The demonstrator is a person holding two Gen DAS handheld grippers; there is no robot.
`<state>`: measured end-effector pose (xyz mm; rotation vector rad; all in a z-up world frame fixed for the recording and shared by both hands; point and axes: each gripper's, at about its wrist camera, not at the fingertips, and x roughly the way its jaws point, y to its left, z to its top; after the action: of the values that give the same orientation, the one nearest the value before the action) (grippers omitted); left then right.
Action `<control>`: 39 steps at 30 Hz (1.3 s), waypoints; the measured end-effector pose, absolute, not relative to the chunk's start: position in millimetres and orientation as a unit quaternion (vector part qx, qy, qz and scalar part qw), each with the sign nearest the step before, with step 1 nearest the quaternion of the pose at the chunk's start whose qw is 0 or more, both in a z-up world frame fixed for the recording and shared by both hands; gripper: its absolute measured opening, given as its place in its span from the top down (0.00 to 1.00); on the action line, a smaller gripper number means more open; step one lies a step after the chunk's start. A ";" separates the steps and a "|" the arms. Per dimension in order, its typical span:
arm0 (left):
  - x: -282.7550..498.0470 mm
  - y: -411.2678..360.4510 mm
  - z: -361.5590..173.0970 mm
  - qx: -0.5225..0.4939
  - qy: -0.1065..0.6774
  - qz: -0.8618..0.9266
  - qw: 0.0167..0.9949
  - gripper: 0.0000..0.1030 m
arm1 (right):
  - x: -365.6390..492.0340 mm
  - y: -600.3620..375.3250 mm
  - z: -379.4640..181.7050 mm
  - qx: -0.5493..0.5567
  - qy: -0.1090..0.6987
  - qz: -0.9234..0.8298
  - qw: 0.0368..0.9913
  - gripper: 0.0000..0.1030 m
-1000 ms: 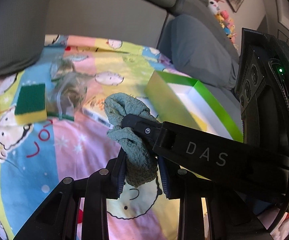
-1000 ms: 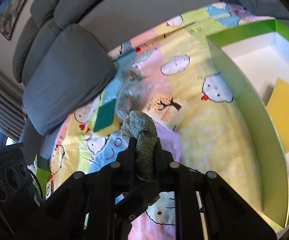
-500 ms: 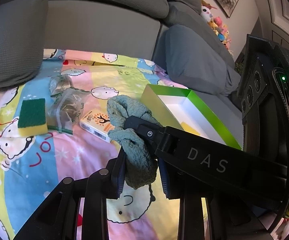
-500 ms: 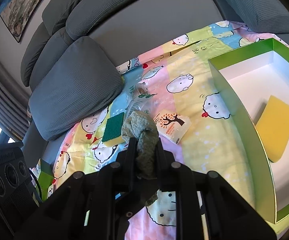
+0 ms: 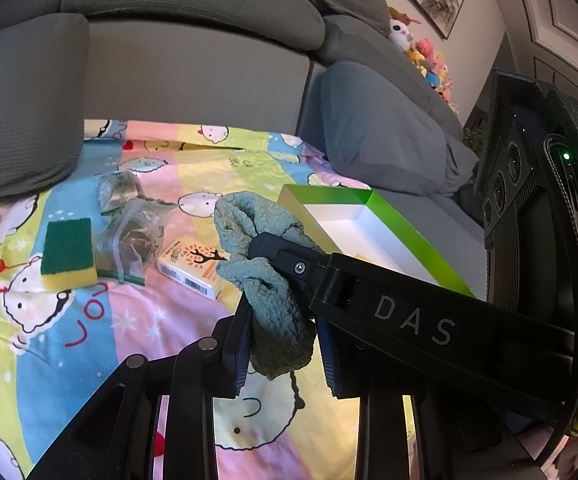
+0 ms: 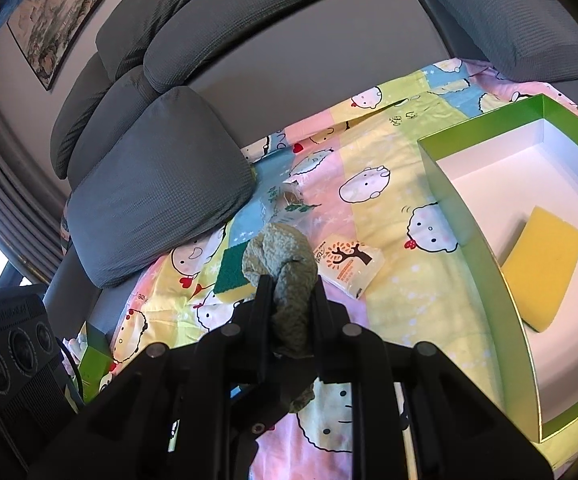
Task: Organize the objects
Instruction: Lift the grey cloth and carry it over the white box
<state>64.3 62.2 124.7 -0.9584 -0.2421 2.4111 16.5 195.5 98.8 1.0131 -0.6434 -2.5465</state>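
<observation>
I hold a bunched grey-green cloth [image 5: 267, 292] between both pairs of my jaws at once, clear above the cartoon-print sheet [image 5: 101, 320] spread on the sofa seat. My left gripper [image 5: 283, 344] is clamped shut on the lower part of the cloth, one pad pressing on each side. My right gripper [image 6: 289, 304] is also closed tight on it; in the left wrist view its black finger crosses in from the right and pinches the cloth higher up. The cloth's long axis runs roughly along my fingers: its rounded, folded end points forward and up, away from me, toward the sofa back [image 5: 193, 80], and its loose tail hangs down behind the pads toward the sheet. On the sheet beyond the cloth lie a green-and-yellow sponge [image 5: 69, 254], a clear plastic bag [image 5: 129, 236] just beside it, and a small white packet with a tree print [image 5: 191, 266], near the bag. A green-walled box [image 6: 485, 256] with a white inside sits to the right on the sheet, with a yellow sponge [image 6: 541, 268] lying flat inside it. Grey cushions [image 6: 157, 184] rest at the edges of the sheet.
</observation>
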 end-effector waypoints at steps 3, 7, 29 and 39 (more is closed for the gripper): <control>65.4 63.8 126.6 -0.350 -0.088 0.894 0.267 0.71 | 18.6 197.8 100.8 0.350 -0.226 -0.894 0.162 0.82; 67.5 65.9 129.7 -0.344 -0.085 0.895 0.270 0.71 | 21.0 199.3 104.0 0.344 -0.225 -0.897 0.161 0.82; 73.8 80.7 143.2 -0.316 -0.070 0.902 0.285 0.71 | 31.5 213.9 116.7 0.316 -0.223 -0.909 0.153 0.82; 72.3 104.0 152.1 -0.307 -0.046 0.901 0.304 0.71 | 36.7 236.2 124.3 0.295 -0.237 -0.915 0.138 0.82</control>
<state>72.3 104.0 152.1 -0.8125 -0.1209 2.3857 36.7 236.2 124.3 0.8539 -0.6845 -2.6469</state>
